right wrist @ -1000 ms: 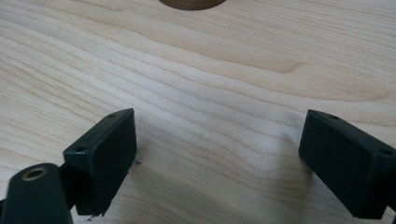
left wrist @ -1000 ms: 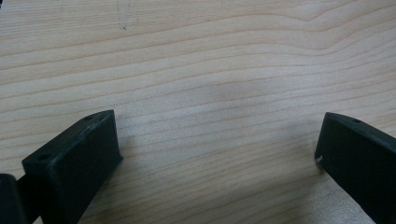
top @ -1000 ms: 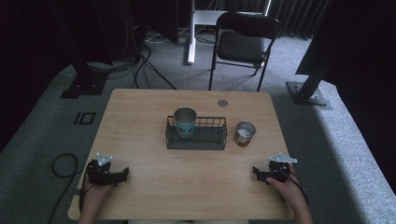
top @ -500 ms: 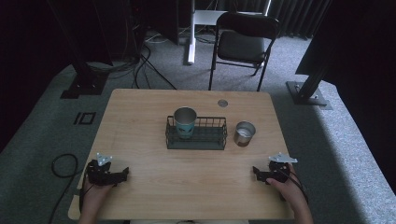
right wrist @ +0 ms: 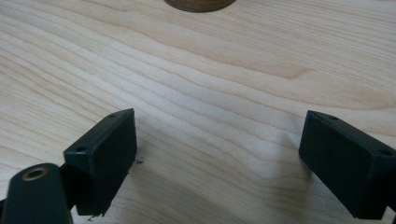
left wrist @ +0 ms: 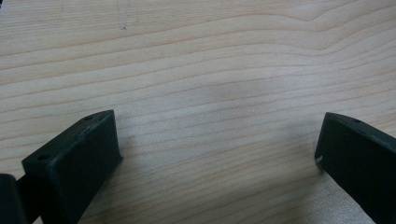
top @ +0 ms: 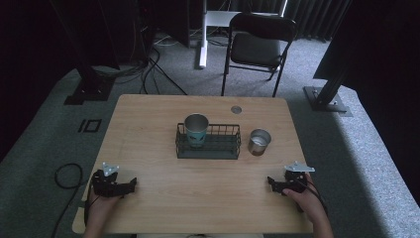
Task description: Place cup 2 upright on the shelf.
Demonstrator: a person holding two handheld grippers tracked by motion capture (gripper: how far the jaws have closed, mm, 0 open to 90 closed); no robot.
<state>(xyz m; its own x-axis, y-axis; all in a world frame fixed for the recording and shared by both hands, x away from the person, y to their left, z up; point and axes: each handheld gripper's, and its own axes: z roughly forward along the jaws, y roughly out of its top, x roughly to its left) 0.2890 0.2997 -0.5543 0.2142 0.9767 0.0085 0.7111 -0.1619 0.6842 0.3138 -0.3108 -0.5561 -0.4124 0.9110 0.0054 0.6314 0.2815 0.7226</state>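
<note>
A black wire basket (top: 208, 142) sits at the middle of the wooden table (top: 148, 114), with a metal cup (top: 196, 129) standing inside its left end. A second, shorter metal cup (top: 259, 142) stands on the table just right of the basket. My left gripper (top: 131, 184) rests on the table near the front left corner, held by a hand; its jaws are wide apart over bare wood in the left gripper view (left wrist: 217, 149). My right gripper (top: 270, 182) rests near the front right corner, open too, nothing between its jaws (right wrist: 217, 149).
A small round grommet (top: 236, 109) is set in the table near its far edge. Behind the table stands a black folding chair (top: 257, 47). Dark stand bases (top: 327, 99) and cables lie on the grey carpet around the table.
</note>
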